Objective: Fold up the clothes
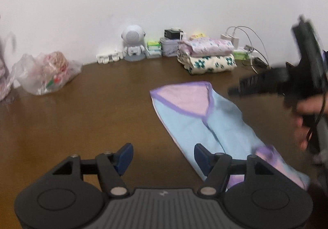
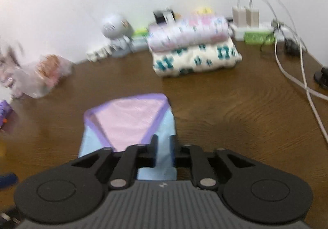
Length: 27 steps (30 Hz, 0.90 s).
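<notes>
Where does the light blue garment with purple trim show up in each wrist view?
Left wrist view: the light blue garment lies right of centre, running down toward the lower right, on the brown table.
Right wrist view: it lies centre-left, just ahead of the right hand-held gripper.
Shared landmark: the stack of folded floral clothes by the wall behind it.

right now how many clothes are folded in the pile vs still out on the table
folded in the pile: 2, pink floral piece on top of cream piece with teal flowers
out on the table: 1, blue and pink garment
total: 3
</notes>
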Tool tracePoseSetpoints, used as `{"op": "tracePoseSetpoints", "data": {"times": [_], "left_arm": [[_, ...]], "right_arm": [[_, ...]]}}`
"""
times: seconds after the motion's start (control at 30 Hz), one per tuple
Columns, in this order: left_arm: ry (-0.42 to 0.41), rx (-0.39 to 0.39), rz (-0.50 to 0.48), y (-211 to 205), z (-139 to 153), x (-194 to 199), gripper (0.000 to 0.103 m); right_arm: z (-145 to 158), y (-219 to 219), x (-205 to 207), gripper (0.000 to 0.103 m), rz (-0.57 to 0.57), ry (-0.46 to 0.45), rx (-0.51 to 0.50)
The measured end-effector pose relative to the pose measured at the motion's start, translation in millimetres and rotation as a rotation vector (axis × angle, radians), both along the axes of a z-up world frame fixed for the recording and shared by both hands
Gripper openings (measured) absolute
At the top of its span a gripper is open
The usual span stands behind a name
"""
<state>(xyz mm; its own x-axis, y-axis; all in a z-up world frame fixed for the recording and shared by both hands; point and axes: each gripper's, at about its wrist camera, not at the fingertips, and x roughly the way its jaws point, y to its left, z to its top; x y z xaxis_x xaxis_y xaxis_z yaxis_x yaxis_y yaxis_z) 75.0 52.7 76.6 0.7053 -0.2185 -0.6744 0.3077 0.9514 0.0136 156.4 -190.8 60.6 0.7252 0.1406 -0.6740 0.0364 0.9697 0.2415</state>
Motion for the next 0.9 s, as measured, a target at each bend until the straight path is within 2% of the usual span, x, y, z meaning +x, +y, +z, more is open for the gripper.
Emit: {"op": "tracePoseSetpoints", "data": {"times": [0.03, 0.07, 0.27, 0.43, 0.47, 0.53, 0.63, 0.73, 0.8, 0.87, 0.9], "left_arm": [[0.008, -0.011, 0.005, 2.3, -1.4, -7.6, 0.065], [0.016, -0.026, 0.013, 4.3, -2.6, -14.4, 0.066], [0.082, -0.162, 0.0, 11.5, -17.5, -53.8, 0.07], [0.032, -0.239, -0.023, 5.5, -27.1, -84.1, 0.071], [0.019, -0.25, -0.026, 4.1, -28.4, -89.6, 0.074], [0.0, -0.258, -0.029, 0.9, -29.9, -97.8, 0.079], [0.011, -0.25, -0.035, -5.2, -35.2, -103.1, 0.079], [0.025, -0.25, -0.046, -10.4, -40.8, -106.6, 0.079], [0.034, -0.277, -0.059, -13.9, -42.8, -107.7, 0.079], [0.043, -0.304, -0.074, -17.9, -44.7, -108.4, 0.079], [0.046, -0.304, -0.079, -20.7, -45.8, -108.0, 0.078]], "right_arm": [[5.7, -0.4, -8.6, 0.039, 0.011, -0.019, 0.004], [11.4, -0.8, -17.2, 0.044, 0.022, -0.038, 0.009], [41.9, -3.3, -68.0, 0.062, 0.09, -0.145, 0.033], [24.4, -7.8, -101.2, 0.065, 0.156, -0.151, 0.028], [20.9, -8.7, -107.8, 0.066, 0.169, -0.152, 0.027], [13.9, -10.5, -121.1, 0.066, 0.196, -0.155, 0.026], [3.4, -13.2, -141.0, 0.065, 0.235, -0.158, 0.023], [-7.2, -16.0, -160.9, 0.061, 0.275, -0.162, 0.02], [-14.2, -17.8, -174.2, 0.058, 0.302, -0.164, 0.018], [-21.2, -19.6, -187.5, 0.05, 0.328, -0.166, 0.017], [-23.5, -19.4, -192.4, 0.049, 0.338, -0.165, 0.016]]}}
